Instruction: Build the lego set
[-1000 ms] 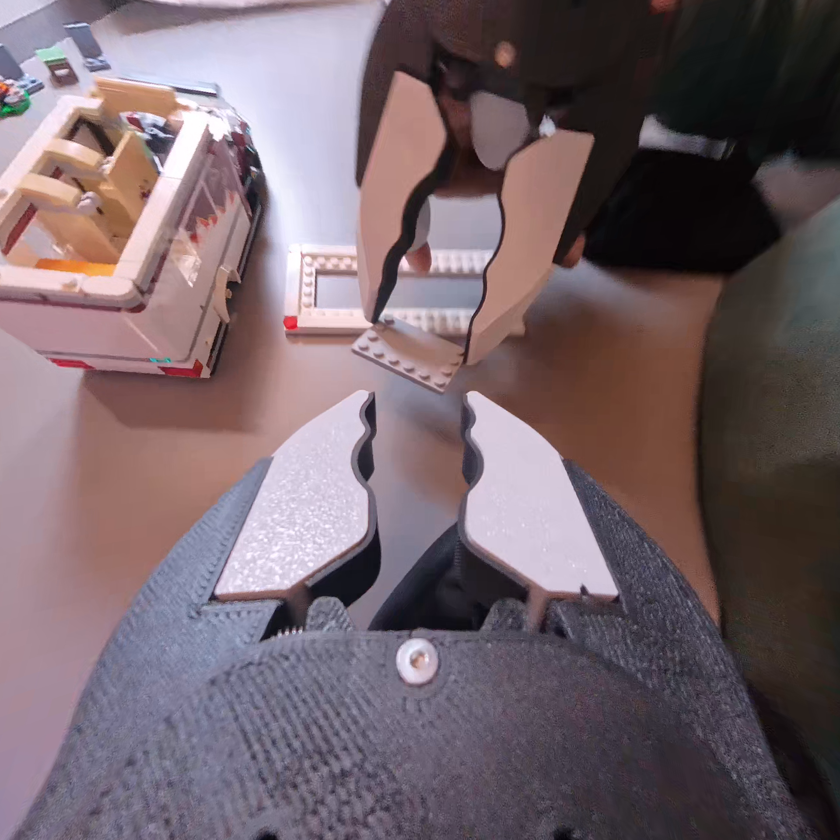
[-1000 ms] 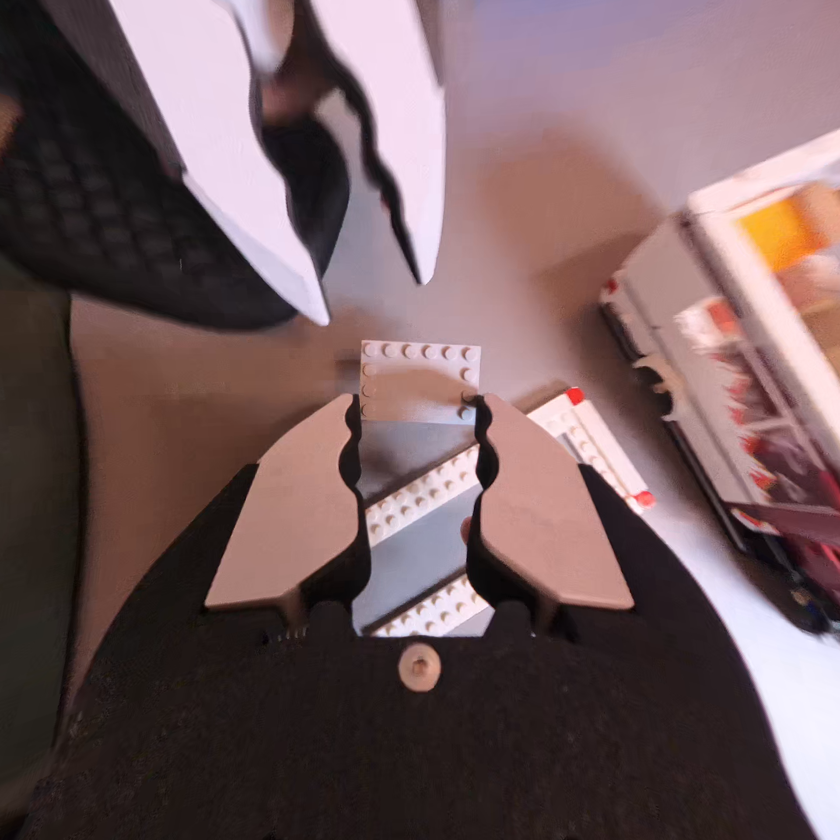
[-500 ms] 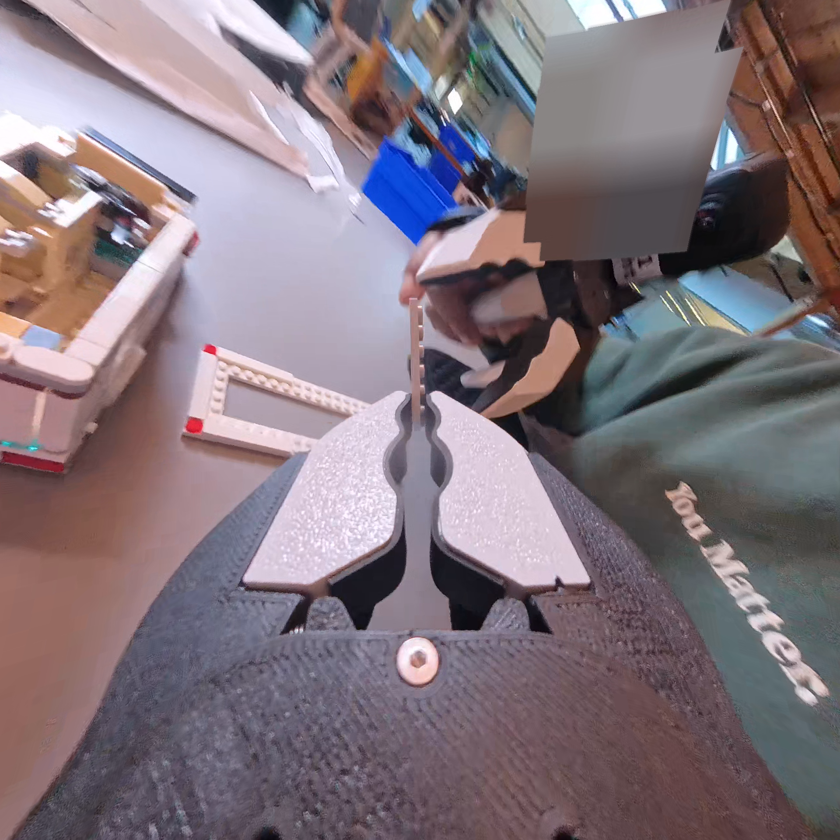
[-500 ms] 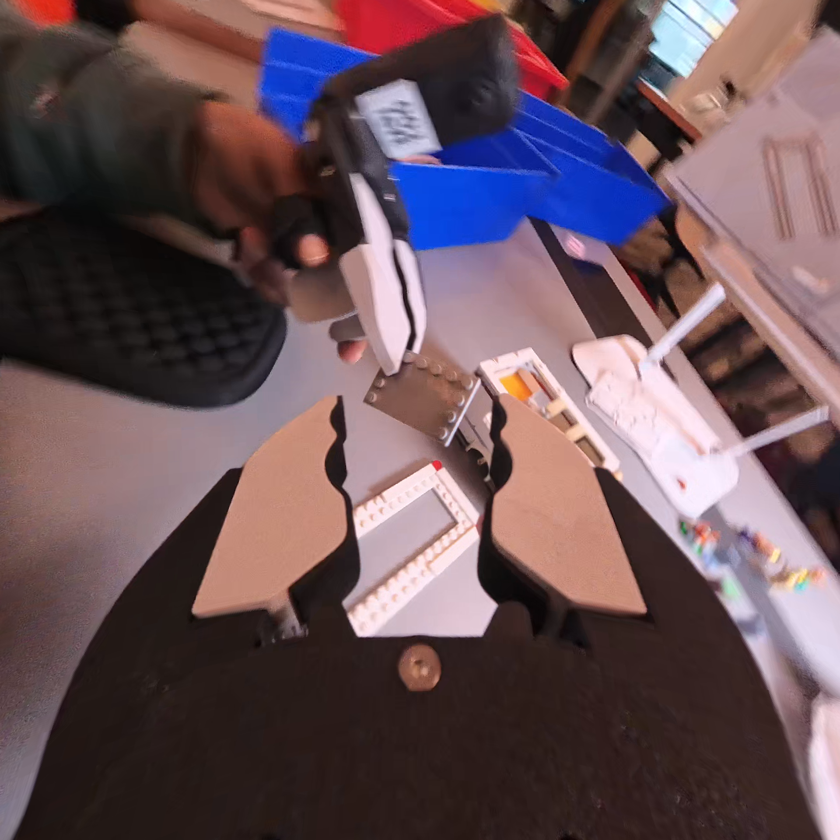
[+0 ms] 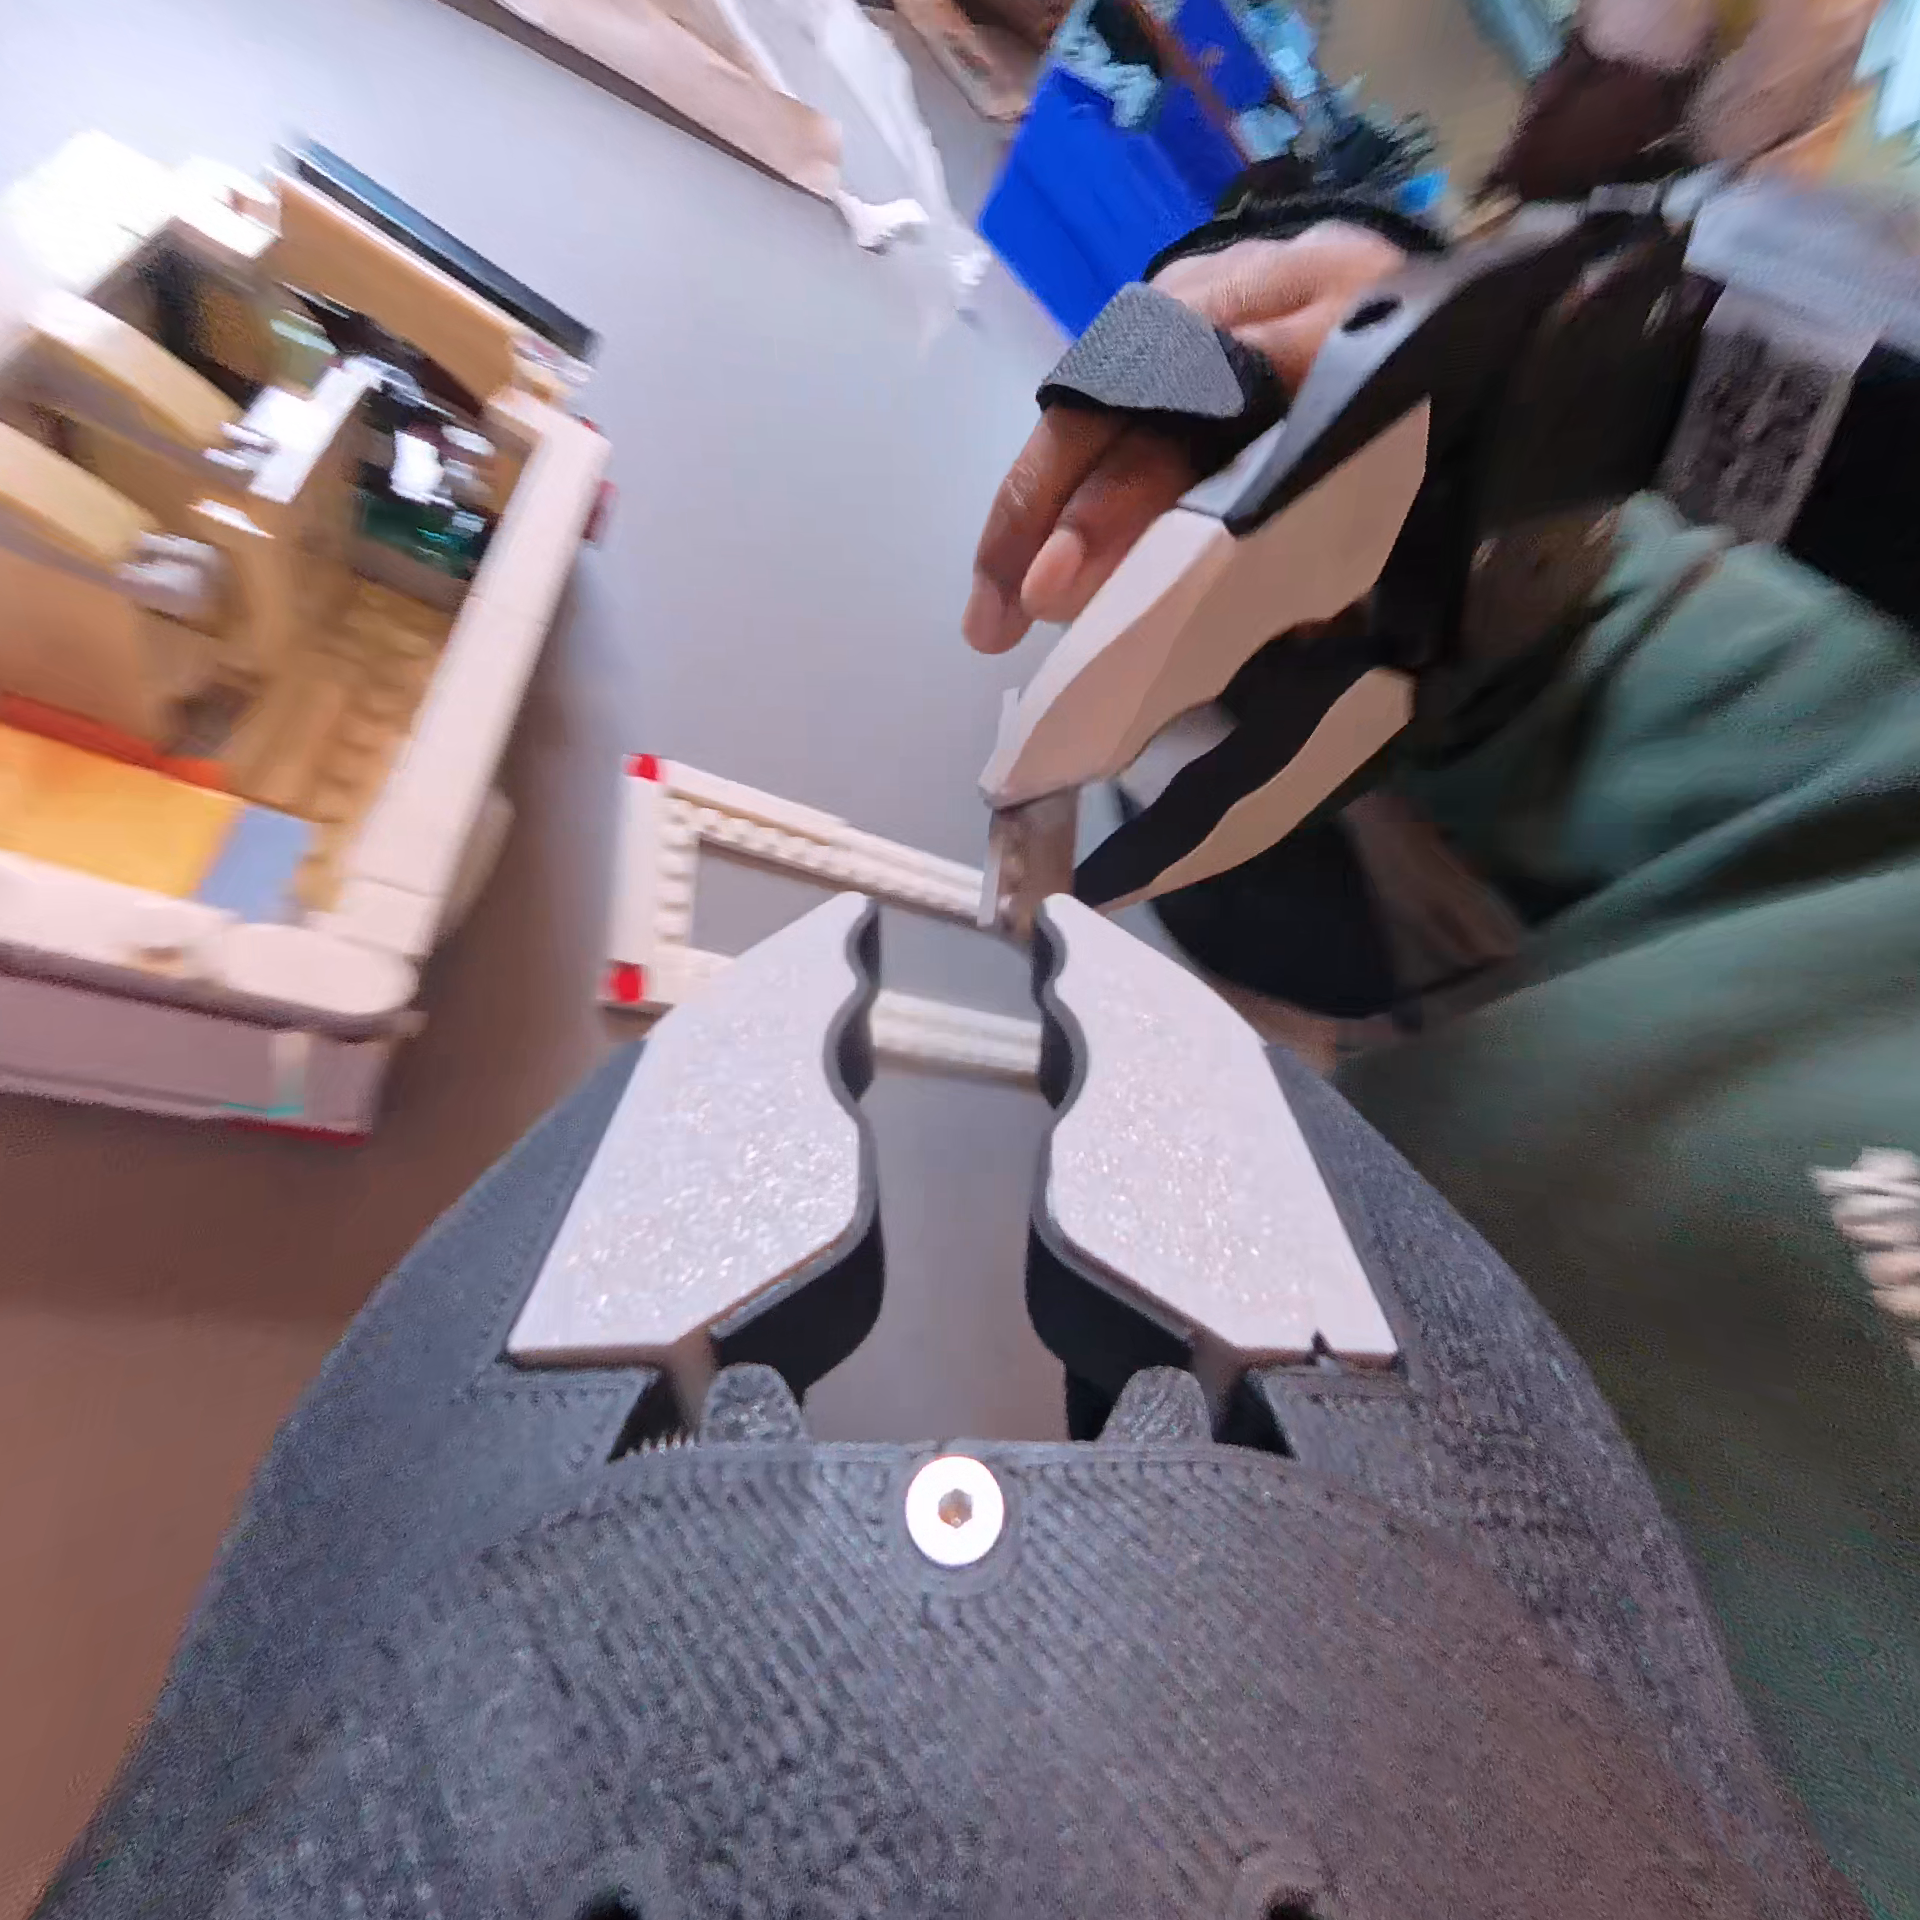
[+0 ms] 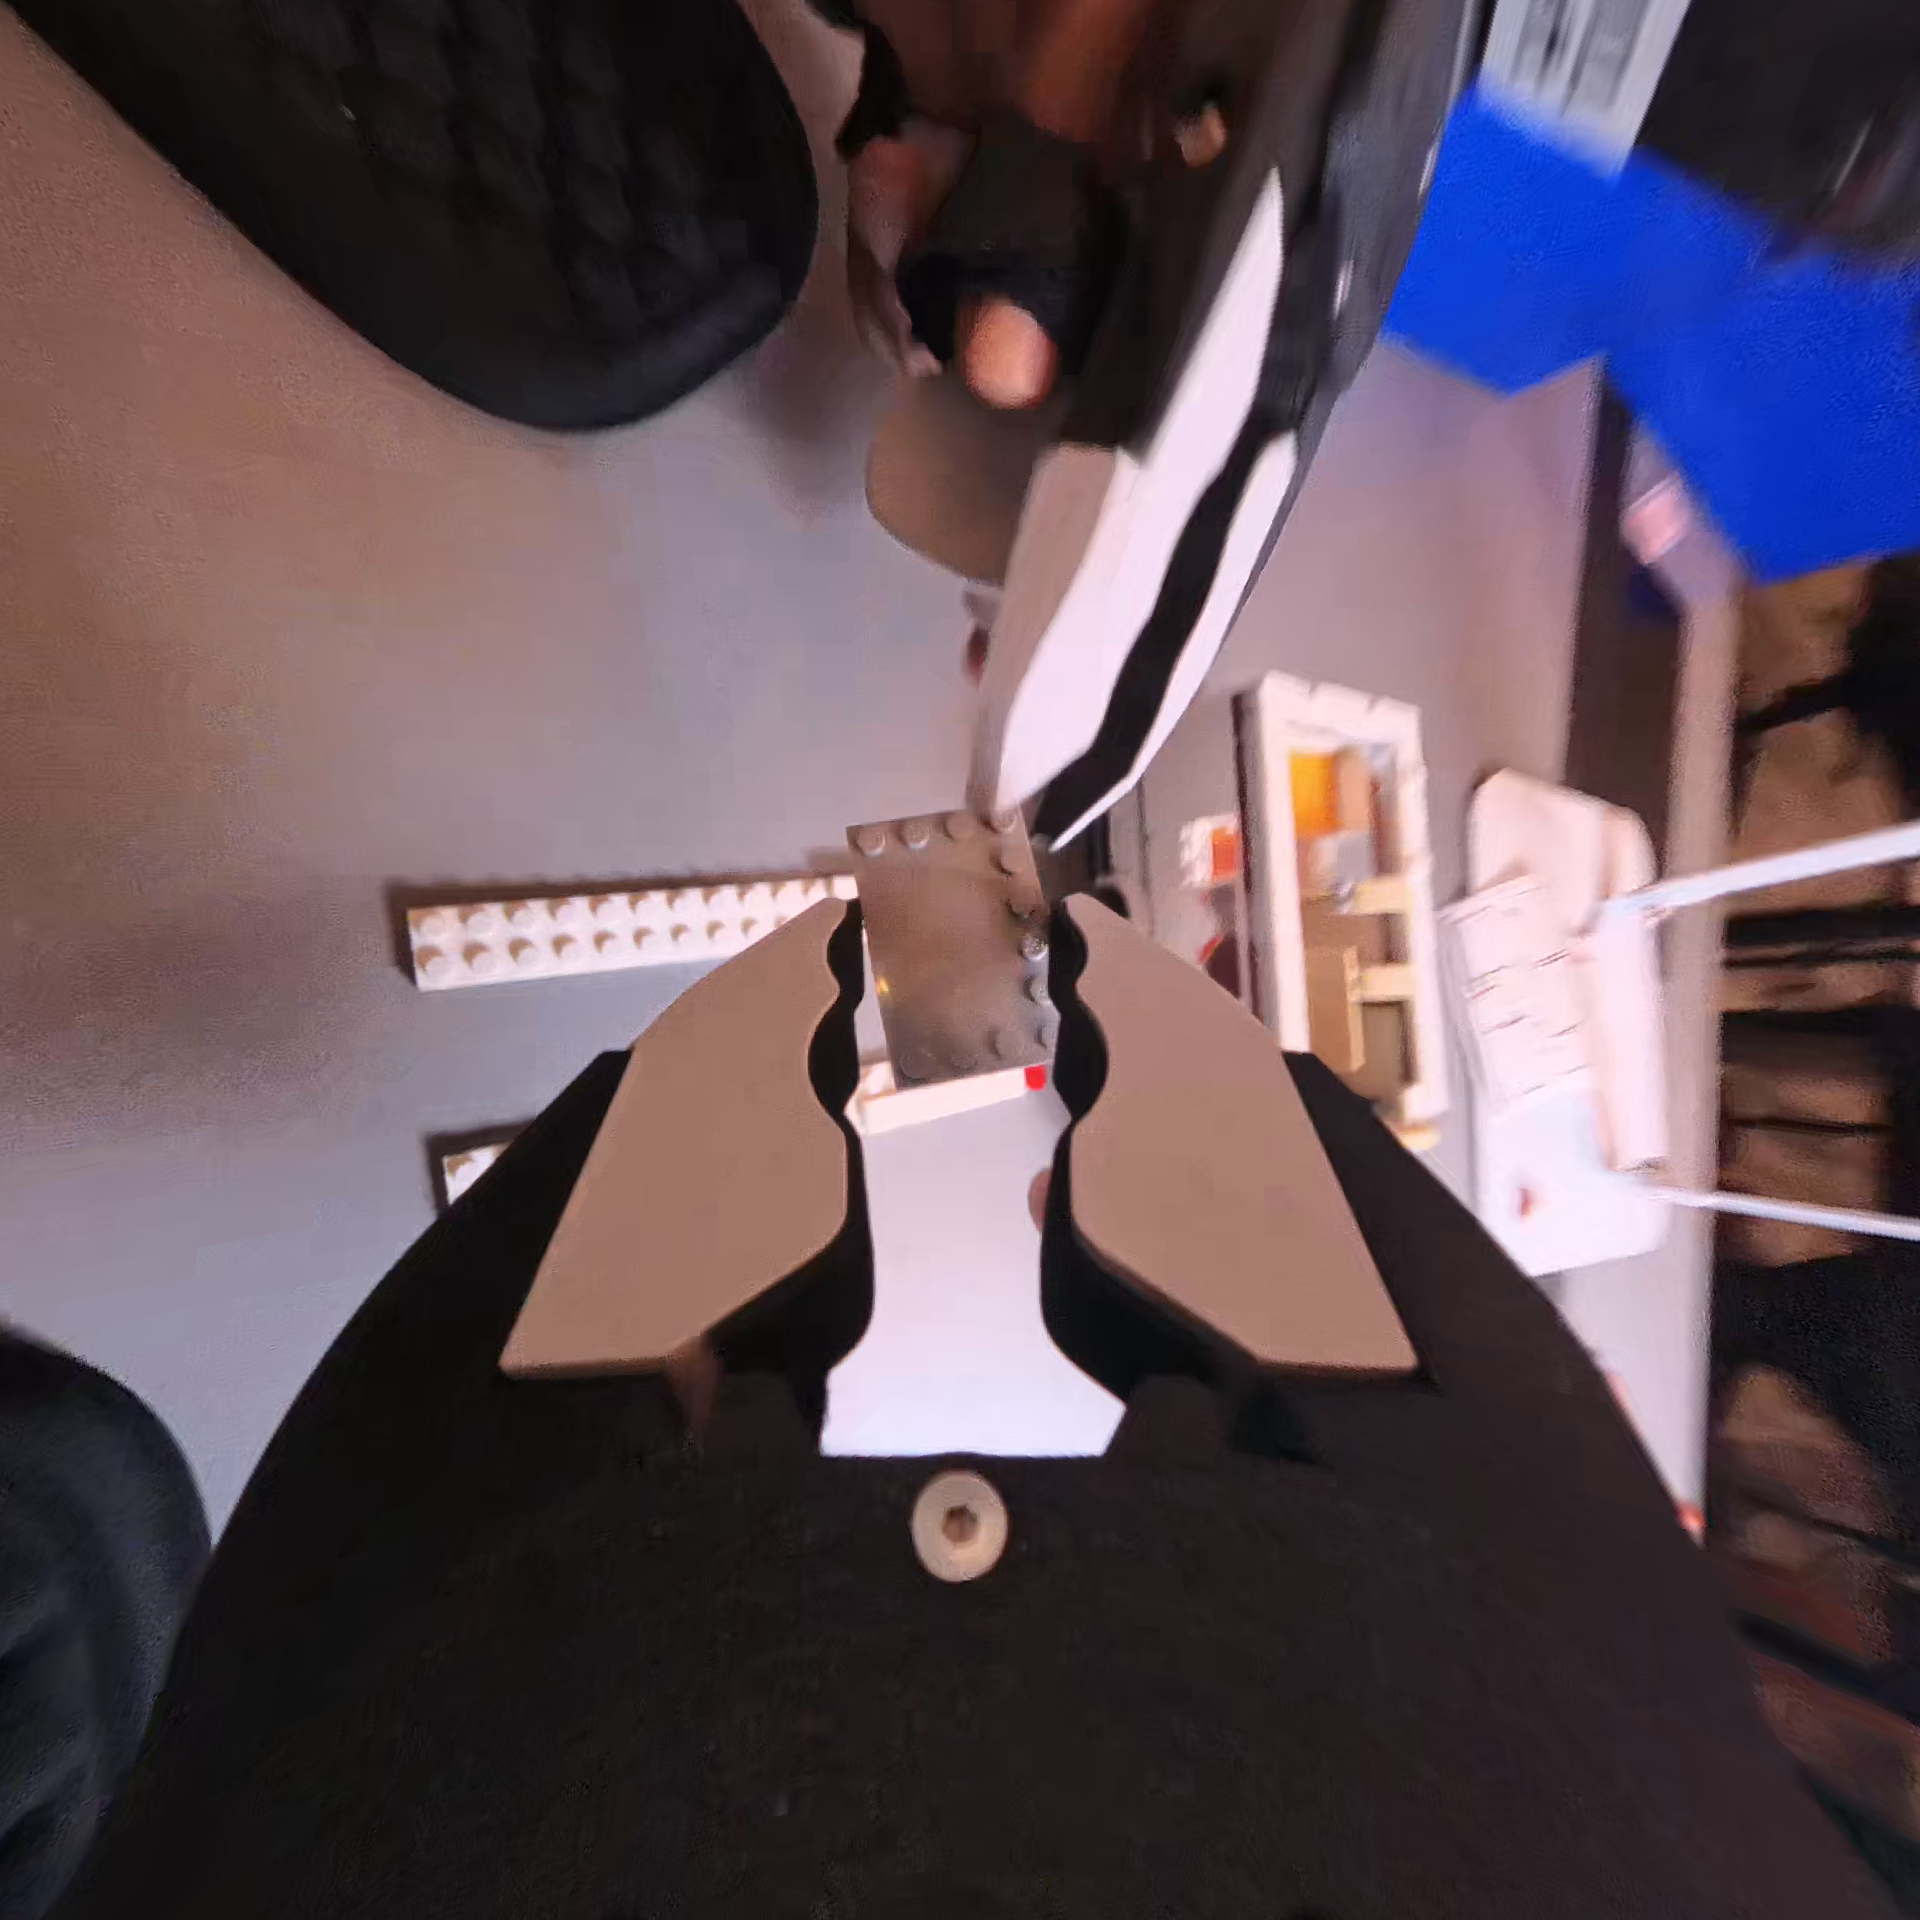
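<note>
A grey studded plate (image 6: 951, 956) hangs in the air above the table. My right gripper (image 6: 956, 914) is shut on it across its width, with both pads on its long edges. In the left wrist view the plate (image 5: 1013, 868) shows edge-on between the right gripper's (image 5: 1039, 842) fingertips. My left gripper (image 5: 956, 914) is open, and the plate's lower edge sits just off its right fingertip (image 5: 1060, 925). In the right wrist view the left gripper (image 6: 1023, 821) points down at the plate's far corner with its fingers apart. A white rectangular brick frame (image 5: 790, 831) lies on the table below and also shows in the right wrist view (image 6: 623, 935).
A large white and tan camper model (image 5: 260, 623) stands on the table beside the frame, also seen in the right wrist view (image 6: 1340, 883). A blue bin (image 6: 1662, 364), a black pad (image 6: 468, 187) and a white part with rods (image 6: 1558, 1039) lie around. A green sleeve (image 5: 1662, 935) is at right. My two grippers' fingertips are within a few centimetres of each other.
Half a second ago my left gripper was shut on the plate's thin edge and the right one was open. Now the right has closed across the plate and the left has opened off it.
</note>
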A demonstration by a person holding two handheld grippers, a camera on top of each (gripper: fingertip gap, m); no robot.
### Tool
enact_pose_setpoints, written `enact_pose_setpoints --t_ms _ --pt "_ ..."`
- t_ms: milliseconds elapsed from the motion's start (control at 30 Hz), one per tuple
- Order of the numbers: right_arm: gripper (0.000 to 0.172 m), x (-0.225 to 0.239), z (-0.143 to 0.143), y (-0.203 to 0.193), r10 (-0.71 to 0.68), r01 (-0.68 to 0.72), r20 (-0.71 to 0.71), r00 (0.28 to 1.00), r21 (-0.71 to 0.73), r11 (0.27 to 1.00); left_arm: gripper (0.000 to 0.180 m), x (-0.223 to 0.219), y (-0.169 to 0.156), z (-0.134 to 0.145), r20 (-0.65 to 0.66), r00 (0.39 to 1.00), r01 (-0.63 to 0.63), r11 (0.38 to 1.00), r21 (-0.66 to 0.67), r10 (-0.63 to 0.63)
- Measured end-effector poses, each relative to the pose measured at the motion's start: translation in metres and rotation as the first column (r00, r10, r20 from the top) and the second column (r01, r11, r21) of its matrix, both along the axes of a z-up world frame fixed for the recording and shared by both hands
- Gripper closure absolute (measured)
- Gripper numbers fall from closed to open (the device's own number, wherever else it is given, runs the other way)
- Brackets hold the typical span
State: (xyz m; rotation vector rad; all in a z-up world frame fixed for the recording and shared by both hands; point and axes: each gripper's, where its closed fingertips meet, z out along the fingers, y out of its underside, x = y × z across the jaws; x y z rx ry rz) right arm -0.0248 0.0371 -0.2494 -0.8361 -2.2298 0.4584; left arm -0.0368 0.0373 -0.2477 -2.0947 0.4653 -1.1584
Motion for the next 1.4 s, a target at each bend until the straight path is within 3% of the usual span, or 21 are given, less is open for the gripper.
enact_pose_setpoints --t_ms 167,300,633,1100,1400 --pt "0.138 -0.005 -0.035 0.028 -0.064 0.092 0.160 0.985 -0.176 0.980 0.139 -0.026 0.012 -0.040 -0.364 0.931 0.028 0.986 0.165 0.035" --pt "0.138 -0.010 -0.052 0.034 -0.060 0.113 0.233 0.971 -0.218 0.970 0.131 -0.022 0.010 -0.060 -0.484 0.875 0.098 0.978 0.186 0.005" --pt "0.138 -0.012 -0.063 0.031 -0.023 0.117 0.304 0.953 -0.292 0.949 0.135 -0.020 0.012 -0.062 -0.505 0.863 0.124 0.966 0.225 0.007" --pt "0.133 -0.015 -0.055 0.027 0.005 0.082 0.267 0.964 -0.314 0.946 0.139 -0.020 0.015 -0.061 -0.515 0.856 0.118 0.959 0.259 0.034" --pt "0.140 -0.008 -0.059 0.029 -0.001 0.094 0.288 0.958 -0.308 0.947 0.142 -0.018 0.018 -0.062 -0.516 0.856 0.122 0.957 0.264 0.034"
